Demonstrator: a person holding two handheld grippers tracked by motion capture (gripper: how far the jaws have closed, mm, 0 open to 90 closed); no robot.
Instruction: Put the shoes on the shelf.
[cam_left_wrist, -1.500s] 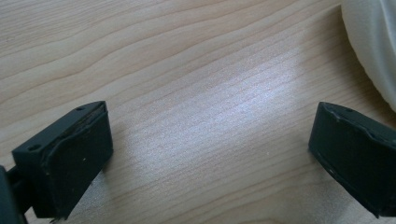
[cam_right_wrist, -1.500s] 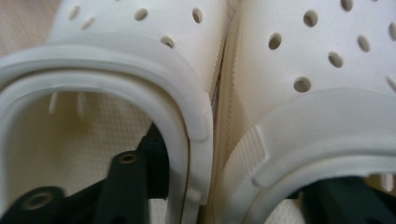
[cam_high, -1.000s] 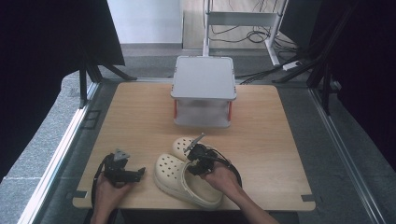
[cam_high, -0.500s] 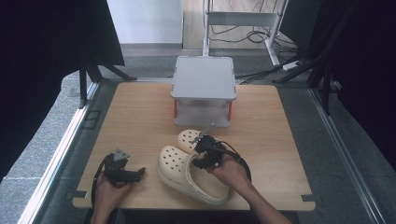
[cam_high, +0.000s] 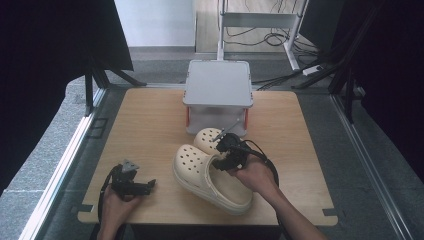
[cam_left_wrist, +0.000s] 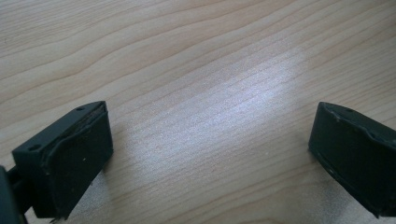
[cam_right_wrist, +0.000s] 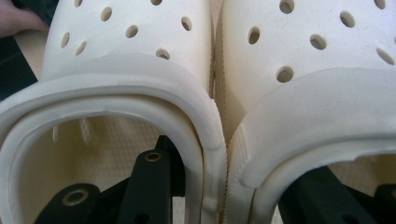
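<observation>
Two cream perforated clogs are held side by side; the nearer clog (cam_high: 200, 172) is large in the high view and the farther clog (cam_high: 206, 136) peeks out behind it. My right gripper (cam_high: 228, 153) is shut on both of them. In the right gripper view one black jaw stands inside the left clog (cam_right_wrist: 126, 51) and the other inside the right clog (cam_right_wrist: 322, 60), pinching their touching inner walls between the jaws of that gripper (cam_right_wrist: 229, 184). My left gripper (cam_high: 146, 185) rests low at the table's near left, open over bare wood (cam_left_wrist: 210, 154).
A box with a grey lid (cam_high: 218, 85) and red latches stands at the middle back of the wooden table (cam_high: 145, 125), just beyond the clogs. Black cable loops beside the right hand. Dark curtains flank the table.
My right gripper has risen and moved away from the near edge toward the box, carrying both clogs with it. The left gripper has stayed where it was.
</observation>
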